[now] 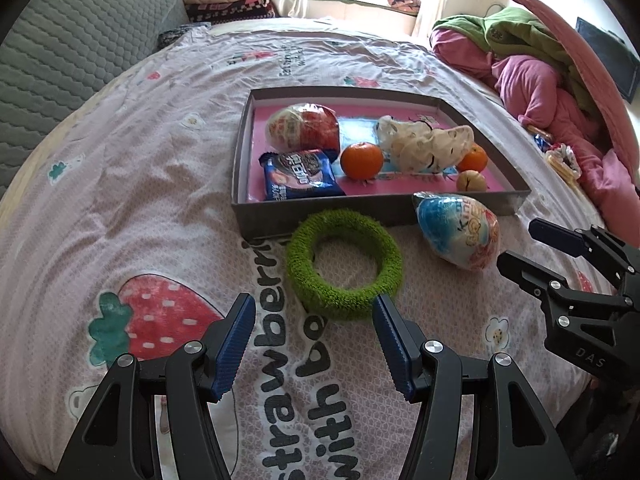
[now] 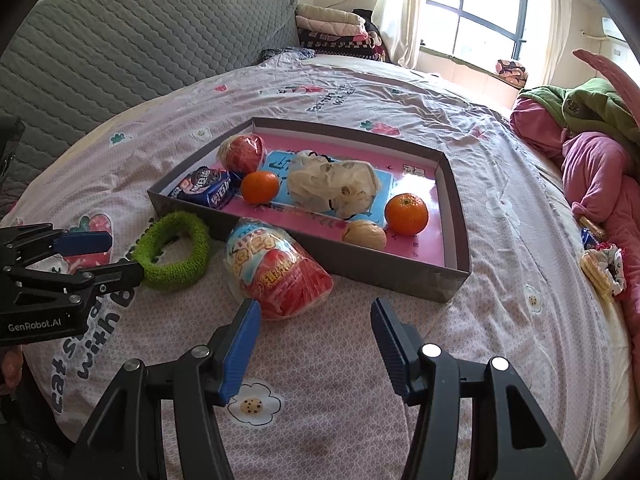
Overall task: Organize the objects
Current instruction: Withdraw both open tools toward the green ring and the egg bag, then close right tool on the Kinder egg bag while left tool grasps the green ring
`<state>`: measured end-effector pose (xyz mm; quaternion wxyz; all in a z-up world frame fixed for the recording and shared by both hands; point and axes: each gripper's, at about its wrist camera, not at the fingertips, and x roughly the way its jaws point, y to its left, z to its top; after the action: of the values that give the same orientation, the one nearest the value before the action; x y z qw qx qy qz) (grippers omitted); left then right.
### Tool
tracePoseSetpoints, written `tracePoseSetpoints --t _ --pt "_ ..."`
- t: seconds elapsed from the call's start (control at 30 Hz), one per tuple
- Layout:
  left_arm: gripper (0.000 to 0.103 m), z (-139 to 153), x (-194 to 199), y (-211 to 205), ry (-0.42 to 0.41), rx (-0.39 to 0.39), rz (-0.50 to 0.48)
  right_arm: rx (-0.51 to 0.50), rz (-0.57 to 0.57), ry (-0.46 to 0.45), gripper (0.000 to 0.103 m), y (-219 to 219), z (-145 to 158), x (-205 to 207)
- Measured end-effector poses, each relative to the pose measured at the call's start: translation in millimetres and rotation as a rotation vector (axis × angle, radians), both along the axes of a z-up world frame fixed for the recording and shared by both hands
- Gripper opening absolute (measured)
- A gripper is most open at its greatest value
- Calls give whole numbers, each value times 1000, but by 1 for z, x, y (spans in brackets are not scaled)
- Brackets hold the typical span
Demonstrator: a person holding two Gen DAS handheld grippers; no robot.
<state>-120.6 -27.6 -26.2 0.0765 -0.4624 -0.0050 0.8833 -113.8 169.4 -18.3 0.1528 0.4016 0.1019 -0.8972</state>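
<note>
Left tongs (image 1: 314,316) are hanging spread, gripping nothing, green ring (image 1: 344,264) lying just ahead; right tongs (image 2: 316,320) are gaping, empty, before snack packet (image 2: 276,270).

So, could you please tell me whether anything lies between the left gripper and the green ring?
Nothing visible does. The left gripper is open just short of the green ring, with only bare bedsheet between them; the snack bag lies off to the right.

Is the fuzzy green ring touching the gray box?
Touching. In the left wrist view the green ring's far edge overlaps the gray box's front wall with no bedsheet showing between them; the right wrist view agrees.
</note>
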Motion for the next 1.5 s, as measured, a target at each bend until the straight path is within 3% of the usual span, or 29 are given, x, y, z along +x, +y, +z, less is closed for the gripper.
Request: tracePoseSetpoints --t 0.67,1.03,1.1,1.13,1.17,1.27,1.5 --pt "66 -19 -28 -5 -33 57 7 52 128 -1 68 -33 -19 -21" --pt "66 -29 -50 -13 -42 111 18 14 151 -12 68 -39 -27 -34" --pt "65 -30 -53 -12 -40 117 17 7 158 -14 62 -41 -28 -34" --pt "59 -31 -54 -12 -38 121 17 3 162 -15 60 -41 -28 -34" --pt "46 -31 -55 -13 -38 122 20 -7 169 -17 56 -42 -28 -34" --pt "17 -32 -59 -19 -49 171 26 -17 166 -15 56 -41 -27 -33" --pt "13 -25 -56 -24 -35 223 35 -80 135 -5 56 -30 -17 -33"
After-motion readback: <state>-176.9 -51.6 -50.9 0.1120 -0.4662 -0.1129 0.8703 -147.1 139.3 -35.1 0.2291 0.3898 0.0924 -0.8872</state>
